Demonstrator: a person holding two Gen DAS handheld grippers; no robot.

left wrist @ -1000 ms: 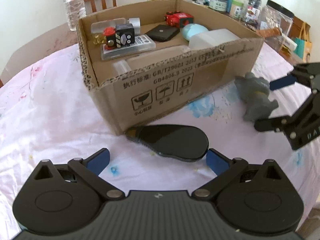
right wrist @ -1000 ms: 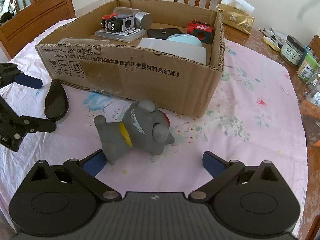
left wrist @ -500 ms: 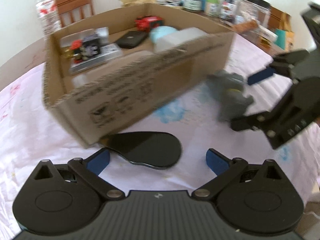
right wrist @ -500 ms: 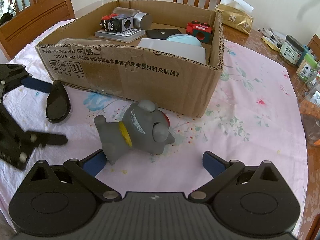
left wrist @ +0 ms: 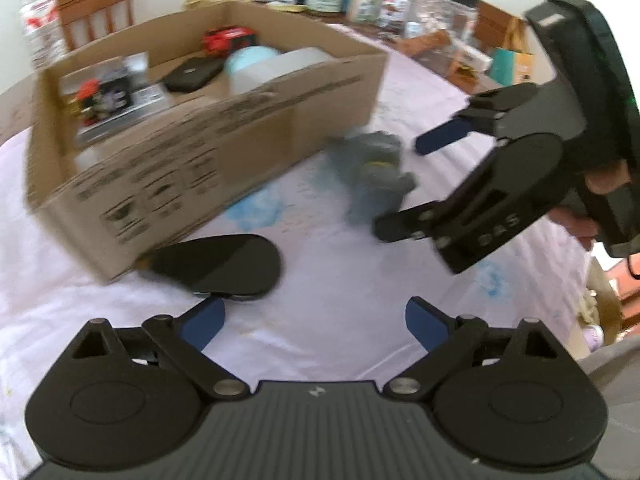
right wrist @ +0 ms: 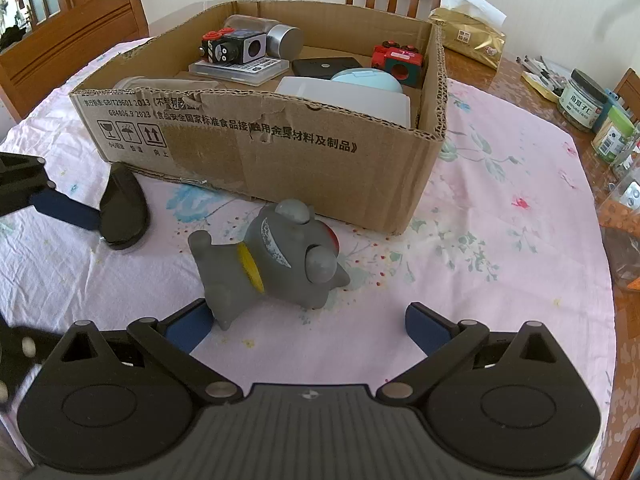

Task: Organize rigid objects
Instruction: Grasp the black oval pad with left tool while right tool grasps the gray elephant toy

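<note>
A grey toy figure (right wrist: 276,260) with a yellow collar lies on its side on the pink cloth, in front of the cardboard box (right wrist: 320,148); it shows blurred in the left wrist view (left wrist: 376,172). My right gripper (right wrist: 304,326) is open, its fingers just short of the toy. A flat black oval object (left wrist: 220,266) lies by the box corner and also shows in the right wrist view (right wrist: 122,208). My left gripper (left wrist: 314,320) is open and empty, its left finger close to the black object.
The box holds several items: a red toy (right wrist: 396,62), a white container (right wrist: 348,96), a black case (right wrist: 324,66), a metal can (right wrist: 284,40). Jars (right wrist: 584,98) and a gold packet (right wrist: 472,36) stand at the right. Wooden chairs (right wrist: 72,40) surround the table.
My left gripper has swung right, so the box and black object slide left in its view and the right gripper looms larger. The right gripper and the toy have stayed put.
</note>
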